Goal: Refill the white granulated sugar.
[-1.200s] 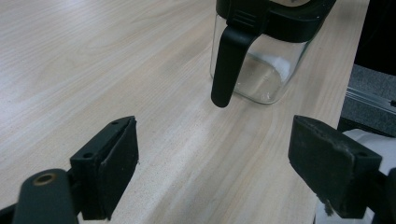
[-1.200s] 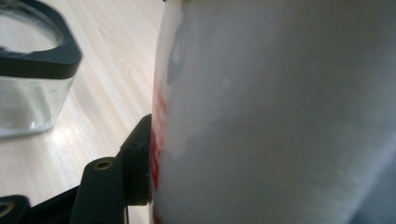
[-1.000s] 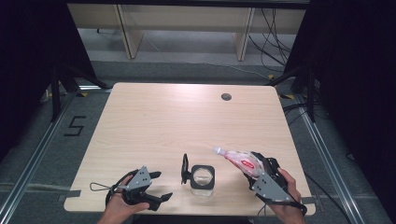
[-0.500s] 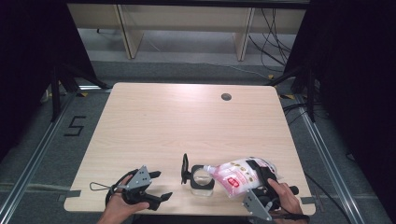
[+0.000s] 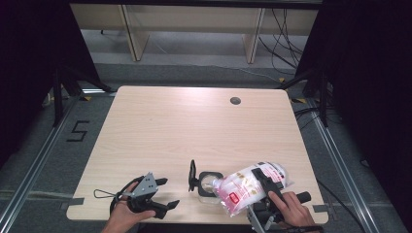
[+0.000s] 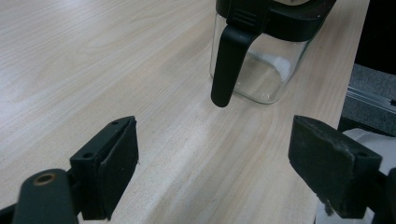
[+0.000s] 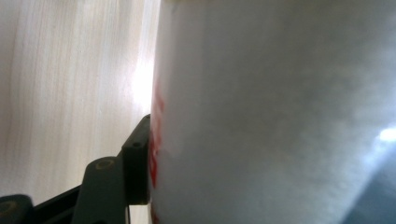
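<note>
Right gripper [image 5: 265,194] clenched on white bag [image 5: 250,187], red label [image 5: 235,199] illegible, over glass jar [image 5: 208,183]; left gripper [image 5: 163,194] released.

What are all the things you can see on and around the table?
Bag: one, clear plastic with red print, tilted with its end at the jar's mouth.
Jar: one, clear glass with black rim and open black lid, near the table's front edge.
Table: one, light wood, with a dark round hole at the far right.
Shelf legs: pale wood, behind the table.
Left gripper: black, open, empty, beside the jar.
Right gripper: black, clamped on the bag.
</note>
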Tool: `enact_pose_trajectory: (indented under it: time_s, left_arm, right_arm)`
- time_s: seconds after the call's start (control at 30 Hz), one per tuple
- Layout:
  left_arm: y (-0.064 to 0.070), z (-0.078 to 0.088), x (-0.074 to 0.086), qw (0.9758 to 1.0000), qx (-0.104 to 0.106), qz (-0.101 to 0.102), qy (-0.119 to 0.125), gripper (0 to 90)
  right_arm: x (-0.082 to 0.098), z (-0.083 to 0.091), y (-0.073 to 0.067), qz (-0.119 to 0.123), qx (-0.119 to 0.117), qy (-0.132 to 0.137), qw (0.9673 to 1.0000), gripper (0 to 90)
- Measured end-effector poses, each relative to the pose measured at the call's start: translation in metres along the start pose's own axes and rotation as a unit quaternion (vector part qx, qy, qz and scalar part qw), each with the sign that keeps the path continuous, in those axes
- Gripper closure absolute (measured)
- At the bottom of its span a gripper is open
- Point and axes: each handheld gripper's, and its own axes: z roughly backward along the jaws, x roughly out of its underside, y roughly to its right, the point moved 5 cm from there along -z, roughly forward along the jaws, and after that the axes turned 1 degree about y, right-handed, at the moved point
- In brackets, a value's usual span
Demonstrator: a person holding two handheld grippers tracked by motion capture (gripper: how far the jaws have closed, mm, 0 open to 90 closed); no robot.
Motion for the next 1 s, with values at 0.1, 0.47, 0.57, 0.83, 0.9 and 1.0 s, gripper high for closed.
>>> enact_pose_trajectory:
  time_s: [0.1,0.47,0.57,0.83,0.9,1.0]
  left_arm:
    - [-0.0011,0.0001,0.0001,1.0,-0.001,-0.007,-0.002,15.9]
    - [-0.0009,0.0003,-0.0002,1.0,-0.002,-0.005,0.001,15.9]
    - [0.0008,0.0001,-0.0004,1.0,0.0,0.005,0.006,15.9]
    - [0.0005,0.0026,0.0002,0.9999,-0.003,0.011,0.003,15.9]
    - [0.0,0.0028,0.0003,1.0,-0.004,0.008,0.002,15.9]
    - [-0.0006,0.0032,0.0005,1.0,-0.006,0.001,0.0,15.9]
  right_arm:
    - [-0.002,0.0017,0.0025,0.017,0.005,-0.002,0.9998,39.9]
    - [-0.0022,-0.0006,0.0037,0.05,0.005,-0.005,0.9987,40.2]
    - [-0.0017,0.0002,0.0043,0.055,0.0,-0.012,0.9984,40.2]
    - [-0.0002,-0.0016,0.0023,0.043,0.007,-0.005,0.999,40.4]
    - [-0.0003,-0.0021,0.002,0.046,0.006,-0.003,0.9989,40.4]
    - [-0.0005,-0.0027,0.0026,0.049,0.011,0.002,0.9988,40.4]
